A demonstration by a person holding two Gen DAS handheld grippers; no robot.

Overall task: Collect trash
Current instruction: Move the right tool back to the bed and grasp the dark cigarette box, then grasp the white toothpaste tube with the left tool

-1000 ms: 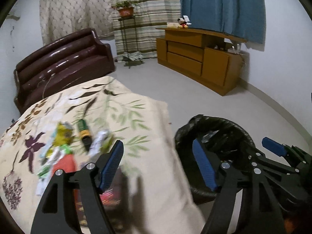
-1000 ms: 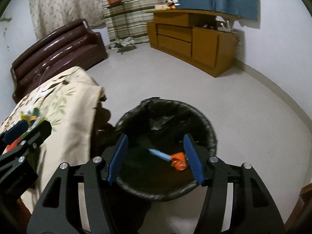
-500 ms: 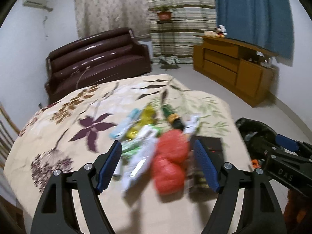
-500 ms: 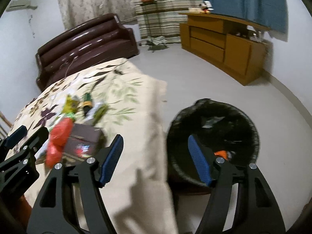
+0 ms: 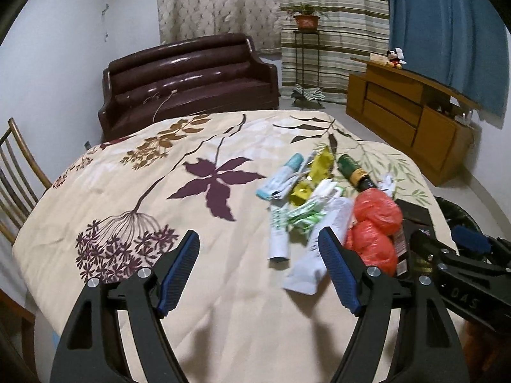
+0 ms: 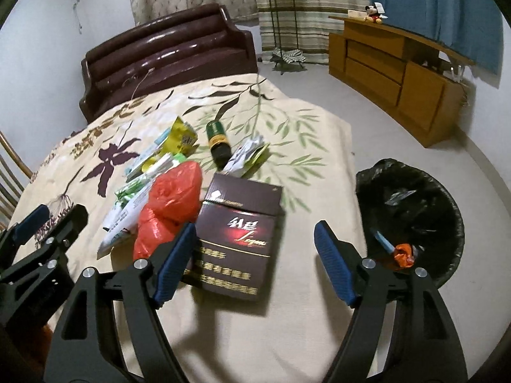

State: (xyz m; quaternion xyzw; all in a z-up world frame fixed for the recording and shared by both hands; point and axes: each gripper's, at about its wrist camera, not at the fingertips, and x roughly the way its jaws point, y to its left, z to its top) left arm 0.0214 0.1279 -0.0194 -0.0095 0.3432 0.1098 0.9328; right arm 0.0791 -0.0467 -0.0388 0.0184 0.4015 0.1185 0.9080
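Both grippers hover over the worktop (image 5: pixel 134 159) with fingers spread: the left gripper (image 5: pixel 258 269) empty, the right gripper (image 6: pixel 254 260) opening above the box (image 6: pixel 238 239). Trash (image 6: pixel 166 204) lies piled beside it; the bin (image 6: pixel 412 217) stands right.

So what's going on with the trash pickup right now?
Left gripper open, empty. Right gripper opening, empty, over dark box. Trash pile on tablecloth; bin alongside. Nothing blocking.

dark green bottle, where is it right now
In the right wrist view the dark green bottle lies on the floral cloth at the far edge of the trash pile, between the yellow wrapper and white packet, beyond the maroon box.
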